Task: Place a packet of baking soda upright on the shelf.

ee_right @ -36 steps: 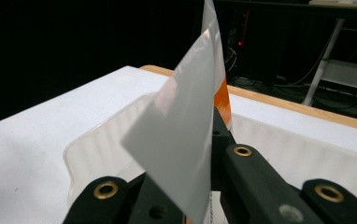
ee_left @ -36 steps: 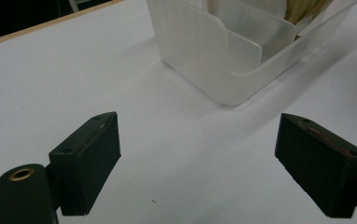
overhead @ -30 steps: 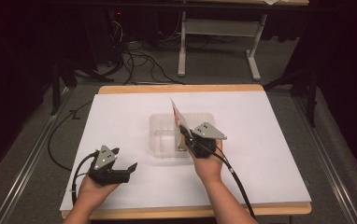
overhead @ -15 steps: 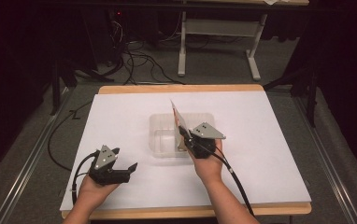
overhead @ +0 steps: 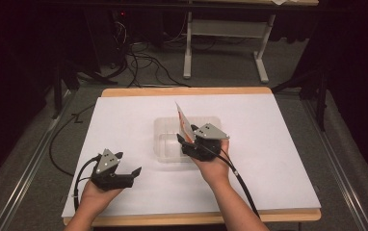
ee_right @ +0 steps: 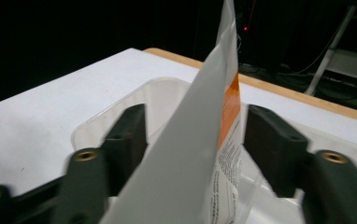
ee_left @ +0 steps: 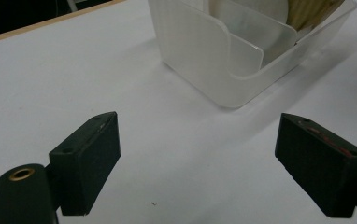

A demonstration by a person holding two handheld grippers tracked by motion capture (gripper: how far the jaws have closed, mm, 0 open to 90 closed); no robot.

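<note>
At the worktop's (overhead: pixel 269 144) middle, a card (overhead: pixel 184 121) stands between the right tool's (overhead: pixel 191 139) parted jaws, seemingly released into the clear bin (overhead: pixel 165 132); the left tool (overhead: pixel 129 175) is rested open near the front edge.

No legible text. The white packet (ee_right: pixel 214 154) bears an orange band and lines of small black print (too blurred to read in the right gripper view); no brand, number or sign discernible.

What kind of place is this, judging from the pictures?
Probably a lab or recording workspace, not a home: a table under a white sheet, loose cables on the grey floor behind it, and a metal stand against dark surroundings.
</note>
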